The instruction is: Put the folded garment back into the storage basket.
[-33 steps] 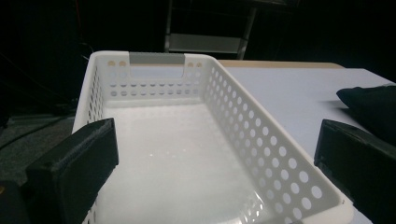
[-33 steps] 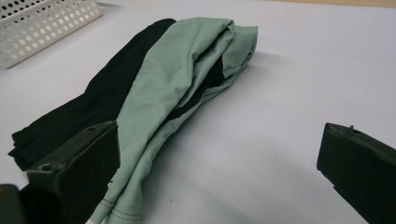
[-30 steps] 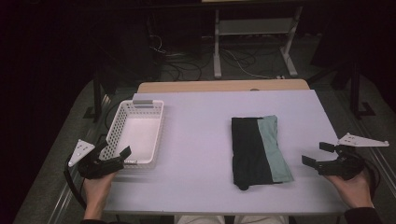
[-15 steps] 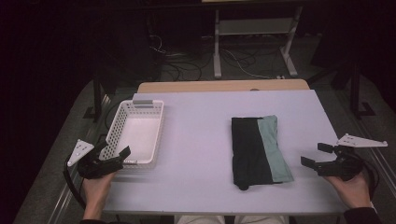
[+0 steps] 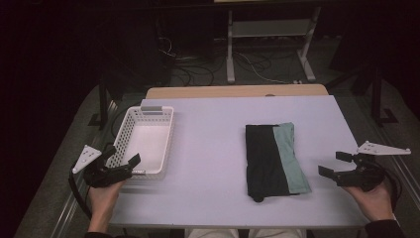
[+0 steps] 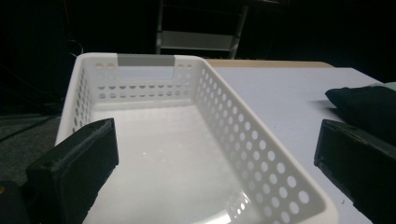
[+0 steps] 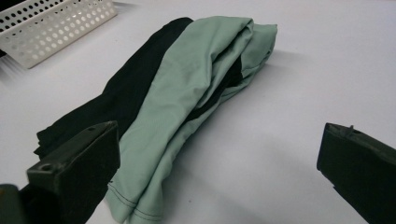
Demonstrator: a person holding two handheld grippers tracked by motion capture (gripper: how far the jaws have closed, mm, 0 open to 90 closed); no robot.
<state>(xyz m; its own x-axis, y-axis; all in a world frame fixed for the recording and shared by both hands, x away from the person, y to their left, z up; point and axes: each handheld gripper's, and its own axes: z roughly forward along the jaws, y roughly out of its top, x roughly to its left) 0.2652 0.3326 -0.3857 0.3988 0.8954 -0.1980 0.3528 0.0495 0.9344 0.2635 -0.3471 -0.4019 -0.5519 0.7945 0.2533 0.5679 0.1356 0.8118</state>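
A folded cloth, black on the left and pale green on the right (image 5: pixel 275 157) (image 7: pixel 182 88), lies on the table's right half. A white perforated basket (image 5: pixel 144 138) (image 6: pixel 187 140) stands empty on the left half. My left gripper (image 5: pixel 121 159) is held open at the basket's near left corner, its jaws spread wide either side of the basket's front rim. To the right of the cloth, near the table's right edge, my right gripper (image 5: pixel 336 164) is open, pointing toward the cloth with nothing between its jaws.
The pale lavender table (image 5: pixel 213 144) has a wooden strip along its far edge (image 5: pixel 237 91). Beyond it stand a metal frame (image 5: pixel 270 34) and floor cables in the dark. Bare tabletop lies between basket and cloth.
Both grippers have shifted only slightly; the right one has edged a little toward the cloth. Basket and cloth have not moved.
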